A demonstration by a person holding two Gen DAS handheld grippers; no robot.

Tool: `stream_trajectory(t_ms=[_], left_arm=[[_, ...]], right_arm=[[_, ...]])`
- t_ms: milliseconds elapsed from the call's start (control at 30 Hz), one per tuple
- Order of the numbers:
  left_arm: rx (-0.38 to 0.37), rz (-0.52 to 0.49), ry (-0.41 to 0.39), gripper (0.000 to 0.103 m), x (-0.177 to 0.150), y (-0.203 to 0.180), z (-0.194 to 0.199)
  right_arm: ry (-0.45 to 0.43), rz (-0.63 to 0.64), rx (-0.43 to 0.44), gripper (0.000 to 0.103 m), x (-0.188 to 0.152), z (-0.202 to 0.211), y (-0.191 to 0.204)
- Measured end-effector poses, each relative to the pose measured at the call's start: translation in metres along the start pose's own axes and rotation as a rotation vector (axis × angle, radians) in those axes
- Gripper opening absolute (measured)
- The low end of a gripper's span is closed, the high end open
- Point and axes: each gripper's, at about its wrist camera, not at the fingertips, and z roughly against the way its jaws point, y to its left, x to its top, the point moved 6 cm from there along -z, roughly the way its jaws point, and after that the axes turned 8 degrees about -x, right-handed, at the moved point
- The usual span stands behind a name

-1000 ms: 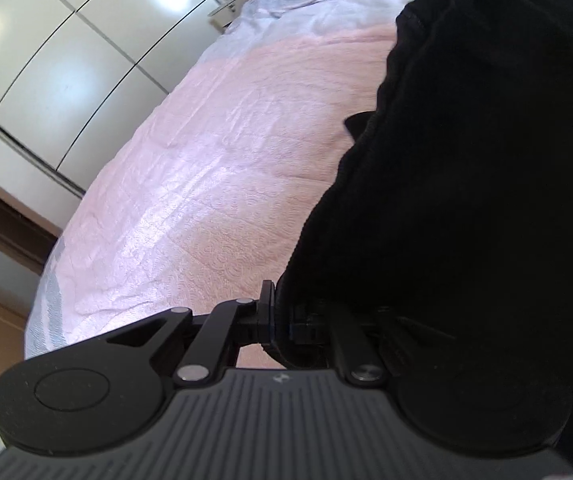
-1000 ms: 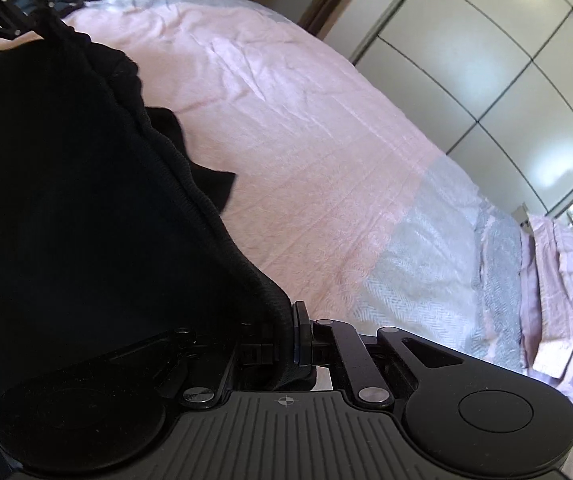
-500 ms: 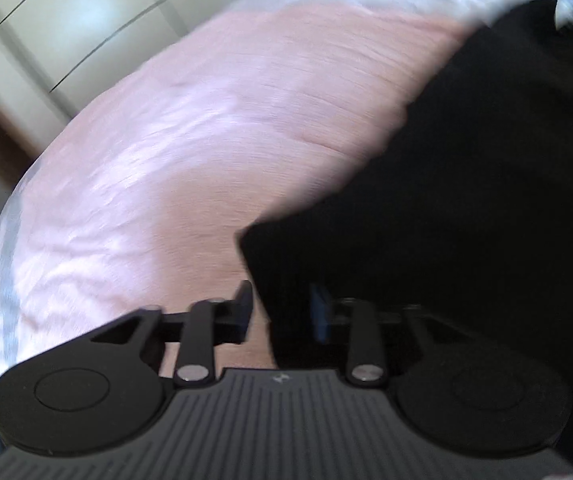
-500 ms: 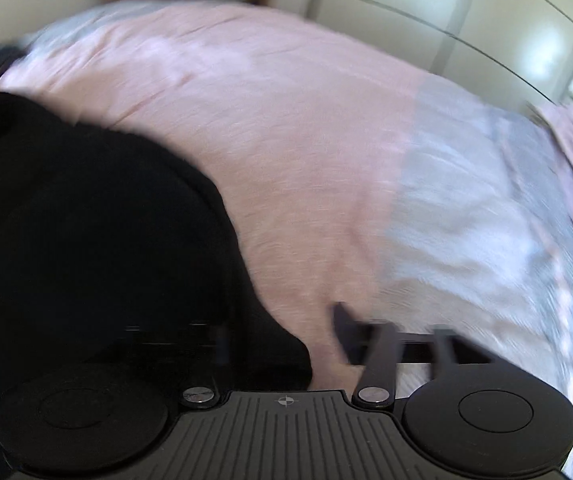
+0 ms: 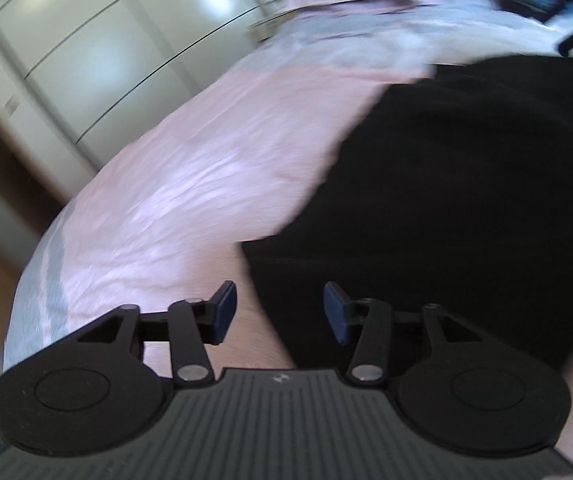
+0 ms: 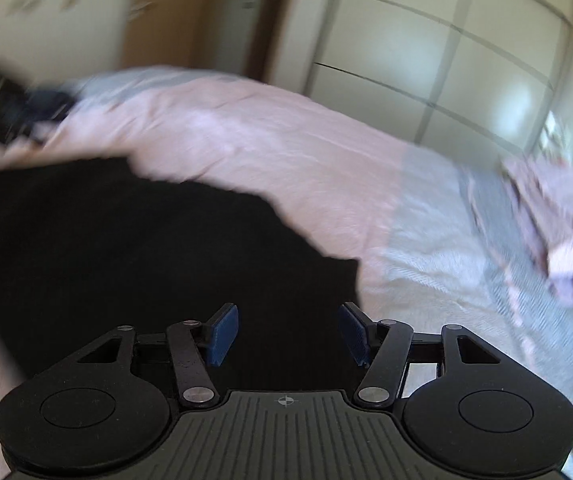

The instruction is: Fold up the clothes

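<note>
Now black garment (image 5: 466,200) flat beyond left gripper (image 5: 278,312)

a bed (image 5: 190,184) with a pink cover carried everything; a grey-white band crossed the cover toward one end. a black garment (image 5: 466,200) lay spread flat on the pink part, and pale lilac bedding (image 6: 566,216) lay bunched past the band.

No readable text, label or number anywhere — only blur.
</note>
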Motion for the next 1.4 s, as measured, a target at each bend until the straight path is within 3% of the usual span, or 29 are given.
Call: stream_trajectory(t_ms=[67,167,300,367,533,600,667,700,767,833,933,1067,1167,1267,1400], left_arm=[[-0.023,-0.098,-0.03,0.059,-0.006,-0.034,0.017],[-0.074,-0.27,-0.069,0.065,-0.021,-0.086,0.042],[-0.019,-0.564,0.013,0.063,-0.052,-0.136,0.034],[0.045,-0.639,0.042,0.057,-0.059,-0.142,0.02],[0.173,-0.664,0.079,0.053,-0.056,-0.127,-0.012],[0.183,-0.687,0.108,0.048,-0.059,-0.124,-0.025],[0.191,-0.709,0.138,0.031,-0.061,-0.12,-0.037],[0.19,-0.719,0.145,0.028,-0.062,-0.119,-0.041],[0.184,-0.729,0.149,0.018,-0.062,-0.118,-0.042],[0.178,-0.728,0.145,0.016,-0.059,-0.117,-0.036],[0.158,-0.69,0.118,0.015,-0.048,-0.12,-0.015],[0.124,-0.677,0.073,0.015,-0.046,-0.152,0.026],[0.085,-0.639,0.06,0.016,-0.058,-0.186,0.057],[0.096,-0.655,0.057,0.017,-0.074,-0.221,0.068],[0.076,-0.618,0.089,0.026,-0.086,-0.224,0.084]], right_arm=[[-0.018,0.119,-0.007,0.06,-0.019,0.023,0.03],[-0.033,0.266,-0.02,0.06,-0.061,0.035,0.06],[0.017,0.378,-0.03,0.06,-0.099,0.025,0.081],[0.013,0.418,-0.065,0.06,-0.107,0.02,0.09],[-0.048,0.556,-0.157,0.06,-0.099,-0.011,0.102],[-0.044,0.633,-0.195,0.06,-0.096,-0.032,0.106],[-0.021,0.709,-0.217,0.06,-0.096,-0.054,0.109],[-0.006,0.738,-0.223,0.06,-0.098,-0.064,0.111],[0.005,0.747,-0.234,0.05,-0.098,-0.076,0.106],[0.016,0.736,-0.237,0.03,-0.096,-0.084,0.099],[0.019,0.703,-0.253,0.024,-0.086,-0.071,0.087],[0.005,0.584,-0.335,0.022,-0.076,-0.015,0.077],[0.035,0.535,-0.337,0.022,-0.106,0.027,0.094],[0.091,0.567,-0.296,0.023,-0.15,0.045,0.112],[0.137,0.615,-0.287,0.03,-0.168,0.055,0.115]])
